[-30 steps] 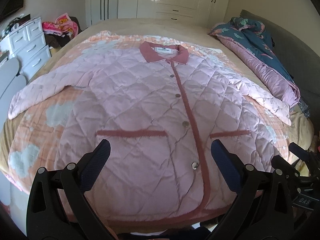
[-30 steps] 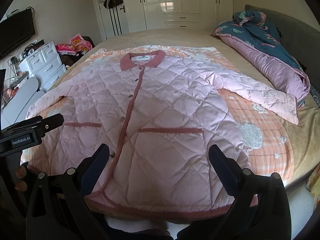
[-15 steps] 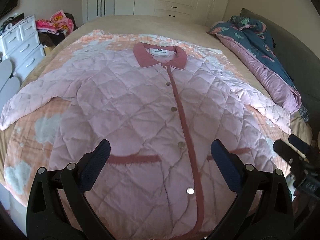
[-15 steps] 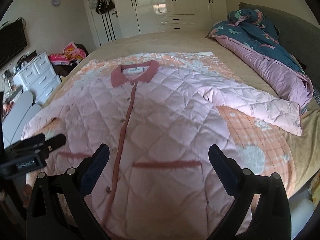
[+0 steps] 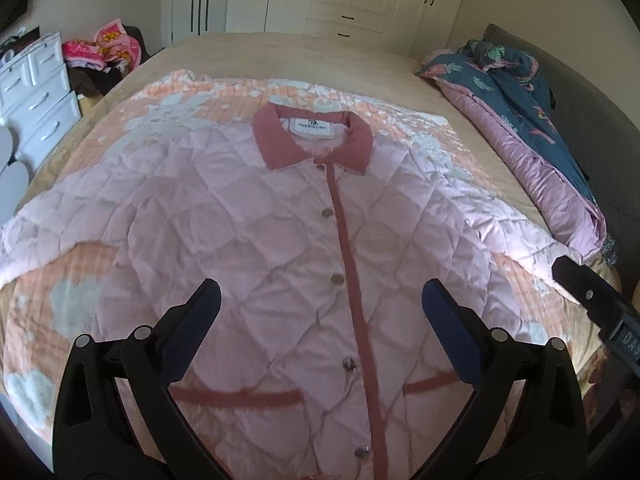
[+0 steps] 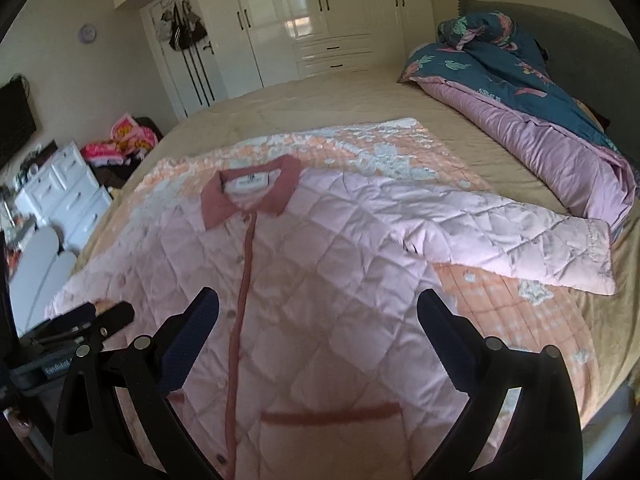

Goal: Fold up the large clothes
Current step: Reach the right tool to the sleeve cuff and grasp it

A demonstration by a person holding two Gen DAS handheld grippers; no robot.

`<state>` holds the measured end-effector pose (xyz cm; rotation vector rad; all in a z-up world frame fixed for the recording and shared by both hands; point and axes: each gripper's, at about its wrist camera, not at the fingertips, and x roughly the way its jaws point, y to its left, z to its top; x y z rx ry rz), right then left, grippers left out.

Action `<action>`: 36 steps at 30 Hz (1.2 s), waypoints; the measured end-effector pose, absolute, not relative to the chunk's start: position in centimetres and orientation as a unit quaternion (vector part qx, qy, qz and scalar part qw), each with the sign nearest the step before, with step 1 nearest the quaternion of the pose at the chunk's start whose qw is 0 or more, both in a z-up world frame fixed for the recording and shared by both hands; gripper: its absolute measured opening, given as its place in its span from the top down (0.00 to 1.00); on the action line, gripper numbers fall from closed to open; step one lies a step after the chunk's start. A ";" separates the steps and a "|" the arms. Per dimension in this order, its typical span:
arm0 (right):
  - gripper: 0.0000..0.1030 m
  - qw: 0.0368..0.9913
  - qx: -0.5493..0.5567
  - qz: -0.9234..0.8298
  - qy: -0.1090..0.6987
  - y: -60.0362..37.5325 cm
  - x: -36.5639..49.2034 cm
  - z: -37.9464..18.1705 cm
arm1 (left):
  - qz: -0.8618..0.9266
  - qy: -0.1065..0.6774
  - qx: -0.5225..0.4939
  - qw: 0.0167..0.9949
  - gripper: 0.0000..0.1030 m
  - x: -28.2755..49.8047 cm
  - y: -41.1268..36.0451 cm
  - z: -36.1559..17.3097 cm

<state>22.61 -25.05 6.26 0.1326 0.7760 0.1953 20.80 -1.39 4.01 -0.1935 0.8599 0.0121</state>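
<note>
Pink quilted jacket [image 5: 280,240] spread flat, buttoned, collar far, on bed [image 6: 360,92]; left gripper [image 5: 320,312] and right gripper [image 6: 318,320] fingers spread wide, nothing held; fabric judged soft, puffy, slippery; sleeve cuff [image 6: 596,256] or shoulder seams best pinched.

Both fisheye views were moderately lit by daylight; a window showed as a bright reflection on the glossy wardrobe doors [image 6: 298,20]. Sunlit patches fell across the blanket [image 5: 192,100] and the jacket [image 5: 280,208], whose nearer part lay in soft shadow. Strong barrel distortion curved the bed [image 6: 360,100] and walls, and dark vignetting filled the corners. The middle distance was sharp; the pocket trim at the lower edge of the right view was blurred. The left gripper [image 5: 320,308] and right gripper [image 6: 318,312] appeared as dark, underexposed silhouettes with wide-spread jaws.
</note>
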 end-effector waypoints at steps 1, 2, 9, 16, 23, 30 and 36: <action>0.04 0.919 0.069 0.090 0.378 -25.2 23.2 6.3 | 0.006 0.416 -0.093 0.904 0.08 21.3 -1.4 4.0; 0.04 0.919 0.073 0.087 0.377 -25.3 23.7 6.3 | 0.004 0.418 -0.094 0.904 0.08 21.8 -1.5 4.0; 0.04 0.924 0.103 0.049 0.364 -27.5 27.6 6.5 | -0.006 0.407 -0.118 0.906 0.08 25.1 -1.2 4.1; 0.04 0.918 0.141 -0.014 0.370 -31.7 32.1 4.2 | 0.011 0.413 -0.102 0.905 0.08 28.3 -2.1 3.0; 0.04 0.907 0.164 -0.064 0.382 -36.0 33.8 0.9 | -0.003 0.427 -0.108 0.898 0.08 31.0 -3.6 1.1; 0.04 0.890 0.203 -0.124 0.388 -41.4 34.7 -2.0 | -0.010 0.447 -0.095 0.890 0.08 33.6 -6.1 -1.4; 0.04 0.870 0.249 -0.173 0.389 -46.3 34.9 -4.2 | -0.007 0.464 -0.088 0.881 0.08 35.5 -7.7 -3.5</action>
